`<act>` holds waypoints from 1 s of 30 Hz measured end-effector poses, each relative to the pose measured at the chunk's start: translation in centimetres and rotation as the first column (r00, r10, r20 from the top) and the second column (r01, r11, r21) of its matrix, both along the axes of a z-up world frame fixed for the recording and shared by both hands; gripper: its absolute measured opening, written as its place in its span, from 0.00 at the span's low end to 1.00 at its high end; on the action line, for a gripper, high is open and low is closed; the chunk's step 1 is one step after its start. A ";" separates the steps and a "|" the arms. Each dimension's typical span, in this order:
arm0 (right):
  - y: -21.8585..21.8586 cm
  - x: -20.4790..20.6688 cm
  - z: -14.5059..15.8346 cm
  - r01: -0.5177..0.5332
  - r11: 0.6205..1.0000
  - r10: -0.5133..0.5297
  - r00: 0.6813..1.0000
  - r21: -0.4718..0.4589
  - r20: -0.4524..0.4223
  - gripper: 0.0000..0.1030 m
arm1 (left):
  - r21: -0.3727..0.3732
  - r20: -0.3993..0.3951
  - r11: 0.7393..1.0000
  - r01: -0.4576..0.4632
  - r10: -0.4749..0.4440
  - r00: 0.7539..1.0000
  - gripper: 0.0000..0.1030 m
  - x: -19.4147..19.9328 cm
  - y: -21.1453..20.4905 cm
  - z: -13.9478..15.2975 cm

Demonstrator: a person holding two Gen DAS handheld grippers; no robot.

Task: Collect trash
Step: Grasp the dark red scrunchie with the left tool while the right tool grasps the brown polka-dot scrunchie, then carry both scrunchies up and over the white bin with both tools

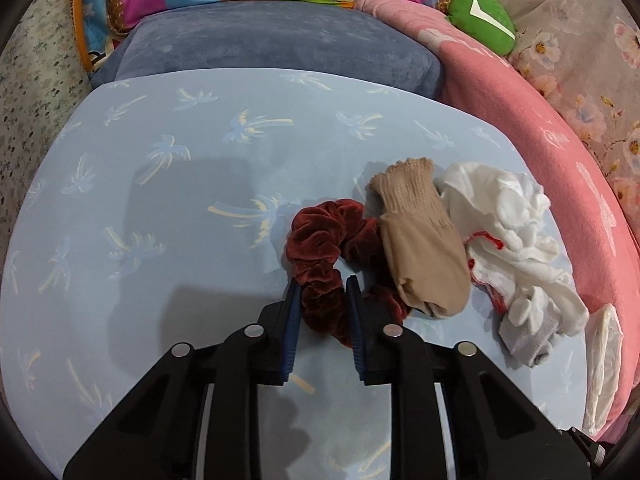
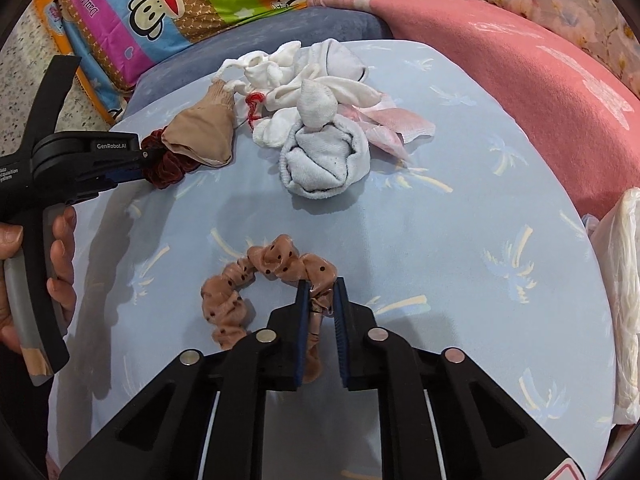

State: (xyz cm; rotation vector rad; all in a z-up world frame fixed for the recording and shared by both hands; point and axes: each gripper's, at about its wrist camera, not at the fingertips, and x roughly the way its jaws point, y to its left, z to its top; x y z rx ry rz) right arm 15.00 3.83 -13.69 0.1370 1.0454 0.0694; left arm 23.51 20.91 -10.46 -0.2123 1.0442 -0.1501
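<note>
Light-blue palm-print pad (image 2: 460,240) carries everything. One pile of white socks/cloths (image 2: 316,120) at its far side, red stitching on one piece. One beige stocking (image 1: 420,252) lying over one dark-red velvet scrunchie (image 1: 320,248); left gripper (image 1: 323,284) clenched on that scrunchie. One tan polka-dot scrunchie (image 2: 256,276) near pad centre, right gripper (image 2: 321,286) fingers pinching its ruffled edge.
</note>
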 end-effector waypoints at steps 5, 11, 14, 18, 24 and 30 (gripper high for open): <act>0.2 -0.7 1.7 -0.006 1.000 0.005 0.999 0.017 0.043 0.11 | -0.010 0.017 1.000 0.007 -0.007 1.000 0.18 -1.7 -0.3 1.1; 0.0 -1.6 4.4 -0.005 0.999 0.000 0.994 0.039 0.107 0.11 | -0.023 0.057 1.000 0.014 -0.012 0.998 0.18 -4.3 -0.6 3.3; -0.4 -2.2 5.9 0.001 0.999 -0.008 0.990 0.050 0.141 0.11 | -0.026 0.076 0.999 0.026 -0.024 0.997 0.17 -5.3 -1.1 4.4; -1.3 -3.3 7.9 0.020 0.998 -0.031 0.982 0.064 0.186 0.11 | -0.025 0.109 0.998 0.055 -0.052 0.993 0.17 -6.8 -2.6 6.1; -3.5 -5.3 10.4 0.059 0.994 -0.079 0.967 0.087 0.242 0.11 | -0.020 0.160 0.993 0.119 -0.115 0.980 0.17 -8.9 -5.7 8.4; -6.6 -7.5 12.3 0.111 0.988 -0.139 0.946 0.111 0.291 0.11 | -0.004 0.208 0.979 0.205 -0.200 0.957 0.17 -10.8 -9.9 10.5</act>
